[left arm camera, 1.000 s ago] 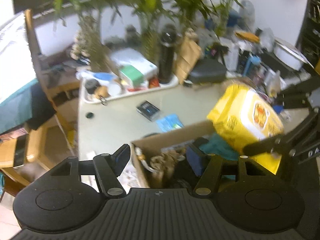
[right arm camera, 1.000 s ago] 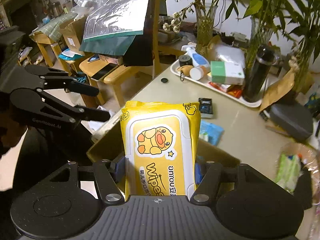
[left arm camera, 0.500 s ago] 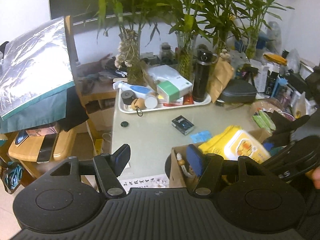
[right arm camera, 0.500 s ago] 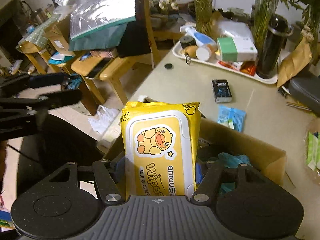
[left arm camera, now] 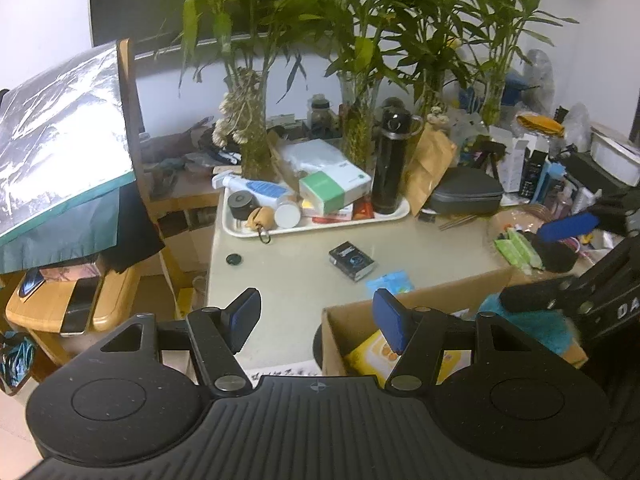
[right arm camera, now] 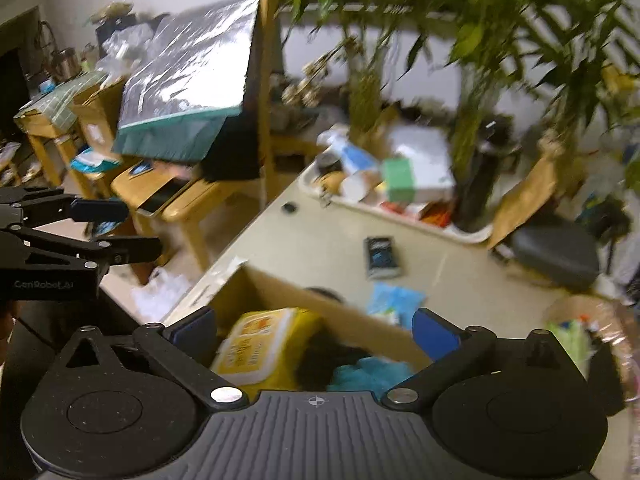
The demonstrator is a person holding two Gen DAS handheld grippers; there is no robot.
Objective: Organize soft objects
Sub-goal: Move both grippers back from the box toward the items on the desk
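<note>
The yellow wet-wipes pack [right arm camera: 264,348] lies inside the cardboard box [right arm camera: 276,284] next to a teal fluffy cloth [right arm camera: 372,372]. My right gripper [right arm camera: 314,330] is open and empty just above the box. In the left wrist view the pack [left arm camera: 372,354] and teal cloth [left arm camera: 536,328] show in the box [left arm camera: 440,300]. My left gripper [left arm camera: 316,316] is open and empty over the table edge left of the box. The right gripper [left arm camera: 560,256] shows at the right, open.
A white tray [left arm camera: 320,224] with bottles and boxes stands at the back of the table, with a black flask [left arm camera: 390,164] and plant vases. A black card pack [left arm camera: 352,260], a blue sachet [left arm camera: 390,284], green packets [left arm camera: 516,246] and a grey case [left arm camera: 466,192] lie on the table.
The right gripper opened and let go of the yellow wipes pack, which now lies in the box. The right gripper lifted and its view is blurred. The left gripper drew back slightly.
</note>
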